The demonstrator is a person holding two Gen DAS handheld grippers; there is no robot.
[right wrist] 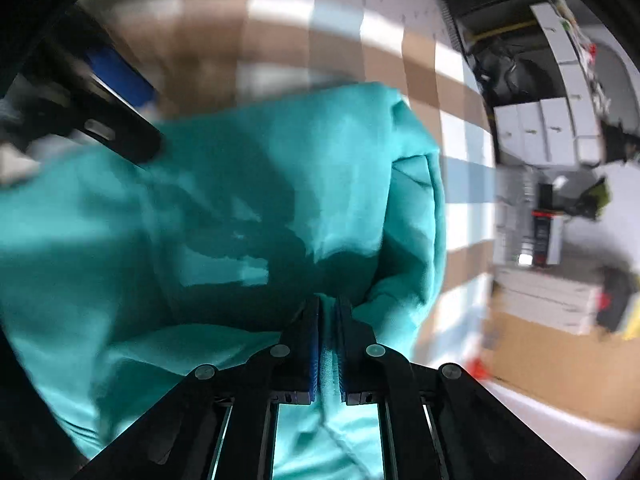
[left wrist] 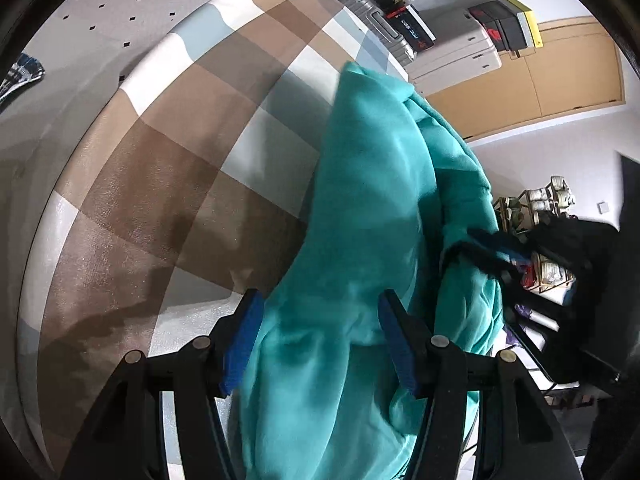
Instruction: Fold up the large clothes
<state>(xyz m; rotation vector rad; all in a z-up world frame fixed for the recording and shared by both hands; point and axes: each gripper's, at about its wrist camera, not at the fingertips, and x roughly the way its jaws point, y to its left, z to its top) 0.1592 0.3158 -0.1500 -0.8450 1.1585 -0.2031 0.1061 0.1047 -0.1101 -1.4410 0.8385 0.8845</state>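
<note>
A large teal fleece garment (left wrist: 372,184) lies bunched on the checked brown, white and blue tablecloth (left wrist: 160,168). My left gripper (left wrist: 320,300) is open, its blue-padded fingers (left wrist: 244,336) standing wide on either side of a fold of the teal cloth. In the right wrist view my right gripper (right wrist: 328,308) is shut on a pinched ridge of the teal garment (right wrist: 240,184), with cloth running between the blue pads (right wrist: 314,344). The left gripper (right wrist: 116,76) shows at the upper left of that view, above the garment. The right gripper (left wrist: 492,252) appears in the left wrist view at the garment's right edge.
White boxes and a silver case (left wrist: 452,52) are stacked beyond the table's far edge, beside a cardboard panel (left wrist: 560,76). A rack with small items (left wrist: 544,208) and dark bags (left wrist: 580,248) stand at the right. A white dotted floor (left wrist: 120,4) lies past the table.
</note>
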